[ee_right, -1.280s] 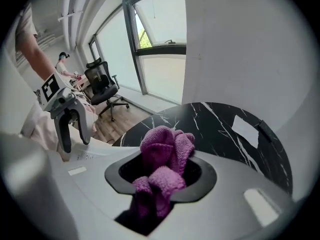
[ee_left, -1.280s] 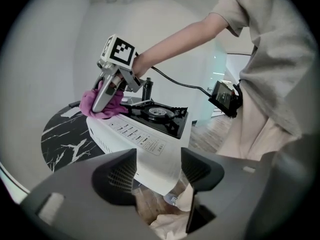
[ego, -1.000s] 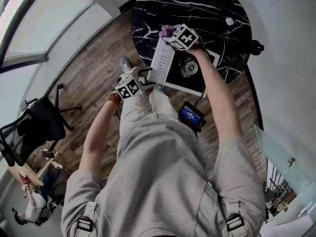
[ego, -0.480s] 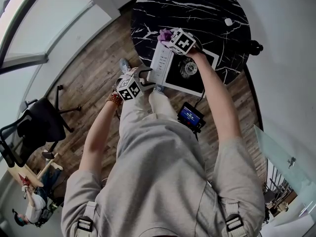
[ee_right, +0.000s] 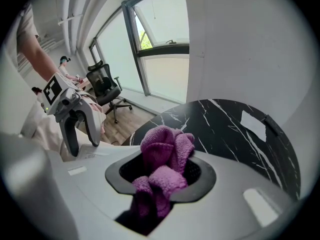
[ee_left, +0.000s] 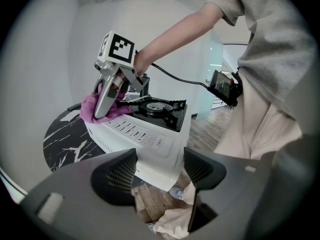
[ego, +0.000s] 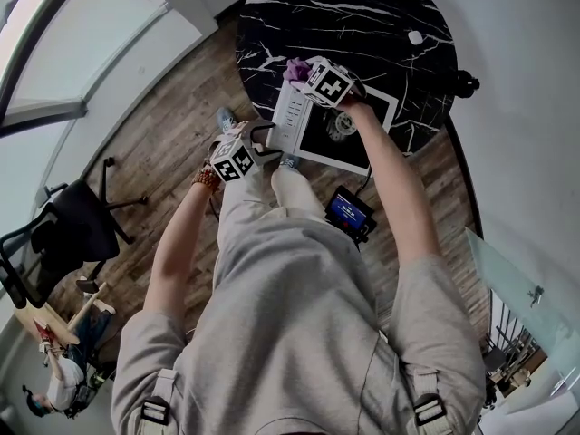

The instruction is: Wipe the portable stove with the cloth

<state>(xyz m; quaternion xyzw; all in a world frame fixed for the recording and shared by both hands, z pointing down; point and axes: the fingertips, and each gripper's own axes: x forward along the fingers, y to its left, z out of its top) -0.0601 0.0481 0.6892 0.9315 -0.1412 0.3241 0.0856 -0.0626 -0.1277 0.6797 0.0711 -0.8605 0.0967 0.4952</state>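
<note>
Wearer: grey short-sleeved T-shirt [ego: 299, 333], beige trousers [ego: 283, 199], brown beaded bracelet [ego: 207, 179], buckled grey shoulder straps [ego: 156, 410].

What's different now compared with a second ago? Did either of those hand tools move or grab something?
The right gripper, shut on the purple cloth, slid a short way along the stove's white edge towards the person. The left gripper's fingers have just been opening slightly, with the stove's near corner between them. Unchanged: the cloth stays gripped, the left gripper stays put, the stove rests on the table.
</note>
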